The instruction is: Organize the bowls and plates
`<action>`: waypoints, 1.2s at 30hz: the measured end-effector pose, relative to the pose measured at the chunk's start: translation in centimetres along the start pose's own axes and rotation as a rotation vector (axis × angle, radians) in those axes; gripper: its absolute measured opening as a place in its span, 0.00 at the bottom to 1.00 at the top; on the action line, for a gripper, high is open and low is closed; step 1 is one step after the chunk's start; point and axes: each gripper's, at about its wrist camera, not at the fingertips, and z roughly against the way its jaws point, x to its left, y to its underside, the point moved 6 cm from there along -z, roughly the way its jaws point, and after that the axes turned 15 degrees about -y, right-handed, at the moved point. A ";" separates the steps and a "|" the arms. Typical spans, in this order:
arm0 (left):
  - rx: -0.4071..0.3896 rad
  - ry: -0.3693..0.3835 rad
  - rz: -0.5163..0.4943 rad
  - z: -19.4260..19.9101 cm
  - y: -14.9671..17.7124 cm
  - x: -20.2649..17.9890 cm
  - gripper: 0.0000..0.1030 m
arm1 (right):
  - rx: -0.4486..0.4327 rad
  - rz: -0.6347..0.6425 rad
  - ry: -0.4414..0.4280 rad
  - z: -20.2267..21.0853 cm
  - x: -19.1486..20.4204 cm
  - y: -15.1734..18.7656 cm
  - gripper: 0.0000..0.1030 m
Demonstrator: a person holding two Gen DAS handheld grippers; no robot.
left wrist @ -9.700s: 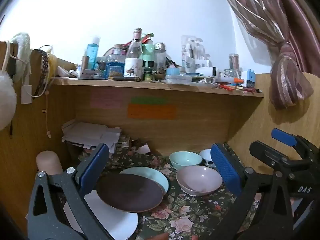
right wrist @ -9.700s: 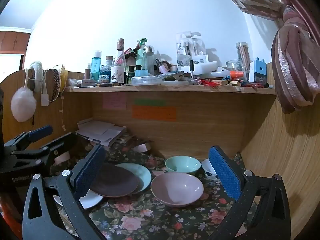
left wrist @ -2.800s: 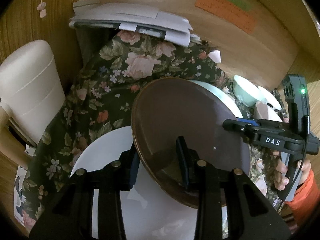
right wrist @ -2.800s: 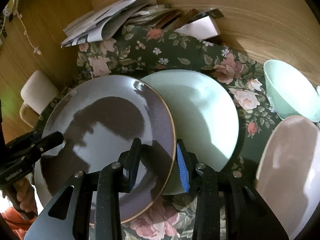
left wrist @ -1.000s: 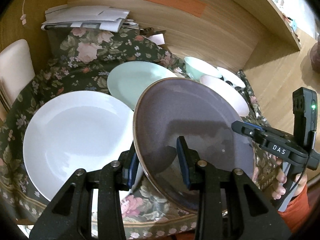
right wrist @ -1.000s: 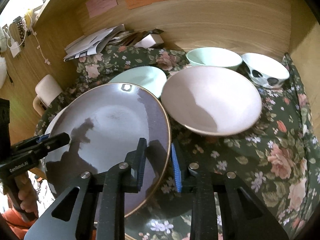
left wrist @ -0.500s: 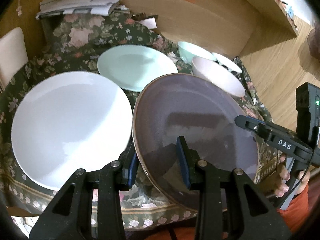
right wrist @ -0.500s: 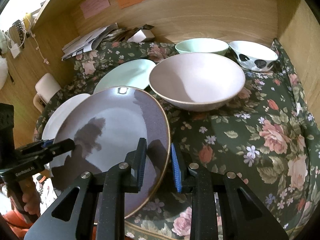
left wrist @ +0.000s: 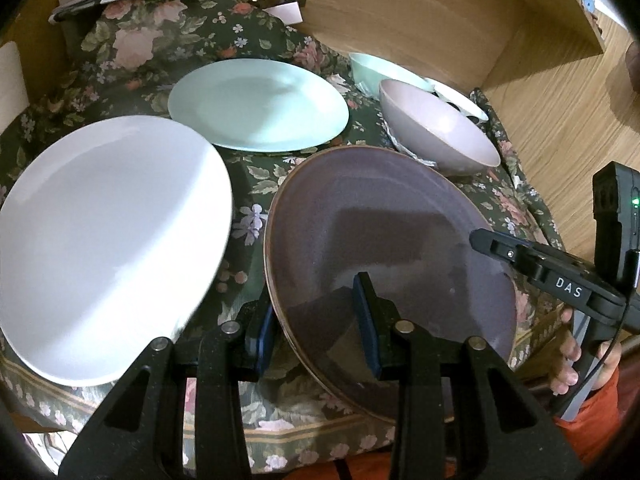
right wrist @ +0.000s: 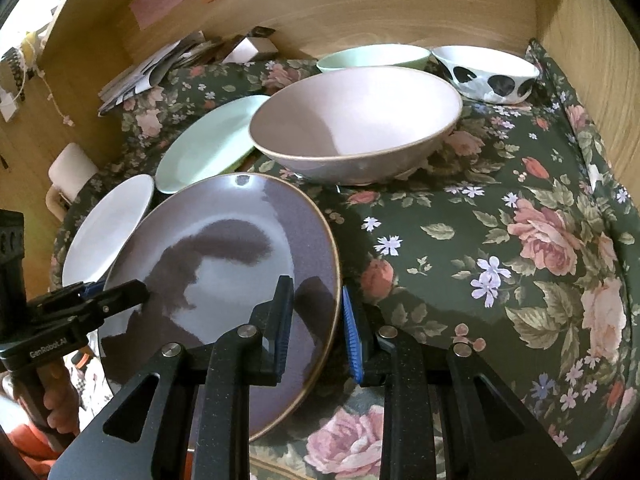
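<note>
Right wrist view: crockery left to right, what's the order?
White plate → dark plate, clamped at its rim by the right gripper → pink bowl → spotted bowl. The mint plate and mint bowl overlap these in the spread, so I left them out.

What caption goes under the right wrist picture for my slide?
Two grippers, right gripper and left gripper, hold a brown plate over the flowery cloth.
</note>
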 end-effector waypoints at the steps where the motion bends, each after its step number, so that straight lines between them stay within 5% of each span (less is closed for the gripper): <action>1: -0.002 -0.003 -0.001 -0.1 -0.1 0.0 0.34 | -0.001 0.005 0.006 0.0 0.0 0.0 0.21; 17: -0.024 -0.046 -0.037 -1.2 -1.1 -0.7 0.41 | -0.008 0.040 0.026 -0.7 -0.5 -0.3 0.23; 25: 0.017 0.000 -0.007 -0.7 -1.5 0.2 0.41 | -0.023 0.064 0.045 0.5 0.3 -0.7 0.24; 36: -0.226 -0.090 0.029 6.1 -4.3 2.7 0.48 | -0.116 0.175 -0.009 3.1 4.9 -2.7 0.41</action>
